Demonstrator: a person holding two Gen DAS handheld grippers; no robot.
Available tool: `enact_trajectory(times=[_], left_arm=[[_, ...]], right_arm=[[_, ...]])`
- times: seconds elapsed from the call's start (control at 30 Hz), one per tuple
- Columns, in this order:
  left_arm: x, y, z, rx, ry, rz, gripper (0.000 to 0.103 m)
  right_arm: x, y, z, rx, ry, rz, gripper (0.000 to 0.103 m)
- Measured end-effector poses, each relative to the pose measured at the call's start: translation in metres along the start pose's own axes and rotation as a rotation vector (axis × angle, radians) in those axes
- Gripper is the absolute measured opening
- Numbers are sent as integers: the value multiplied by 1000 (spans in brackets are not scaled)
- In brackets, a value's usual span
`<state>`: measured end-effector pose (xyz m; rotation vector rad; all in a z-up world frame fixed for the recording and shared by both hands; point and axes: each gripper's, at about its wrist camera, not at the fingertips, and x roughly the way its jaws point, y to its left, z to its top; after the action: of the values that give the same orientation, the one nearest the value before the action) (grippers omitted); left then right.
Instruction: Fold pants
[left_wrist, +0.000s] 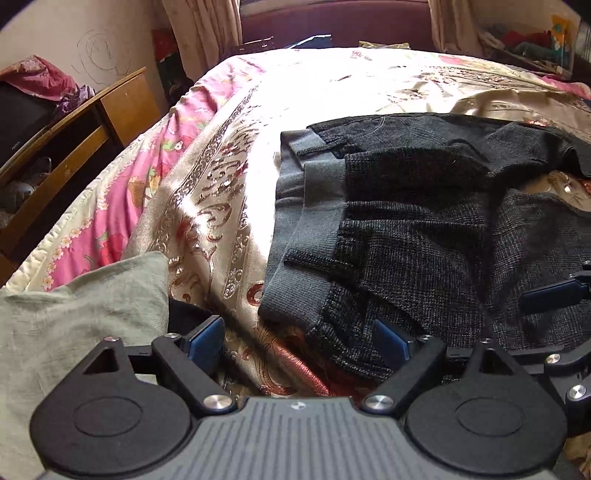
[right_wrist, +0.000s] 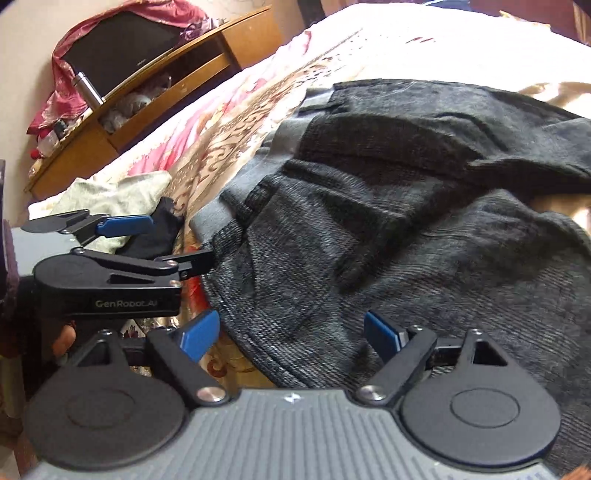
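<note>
My left claw (left_wrist: 299, 343) and right claw (right_wrist: 291, 332) both gape, pinching nothing. The dark pants (left_wrist: 406, 236) lie rumpled across centre and right of frame on the bedspread (left_wrist: 229, 184). Grabbing a single layer could drag them crooked.

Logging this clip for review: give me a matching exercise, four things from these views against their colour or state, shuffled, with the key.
Things:
1. pants
2. waistband
3. pillow
4. left hand-held gripper

Colour or state:
A. pale green, at the near left of the bed
B. plain grey ribbed band
C. open, holding nothing
D. dark knit, crumpled on the bedspread

Pairs: 1-D, 2-B, 3-A, 4-C
</note>
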<state>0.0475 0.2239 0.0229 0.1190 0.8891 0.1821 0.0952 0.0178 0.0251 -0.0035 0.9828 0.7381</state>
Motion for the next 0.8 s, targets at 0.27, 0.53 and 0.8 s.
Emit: enact_trajectory(times=[0.27,0.53,0.8], left_arm=[[-31,-92,27,146,-73,-112,99],[-22,-237,43,340,-105,-322,99],[-6,-318,31,404,-48,-388,100]], right_arm=[[-75,-73,-26,76,-135,-309,85],[-193,-211,-76,295,-210,-629,86],[-250,-351,-187,711,-206,-828,86]])
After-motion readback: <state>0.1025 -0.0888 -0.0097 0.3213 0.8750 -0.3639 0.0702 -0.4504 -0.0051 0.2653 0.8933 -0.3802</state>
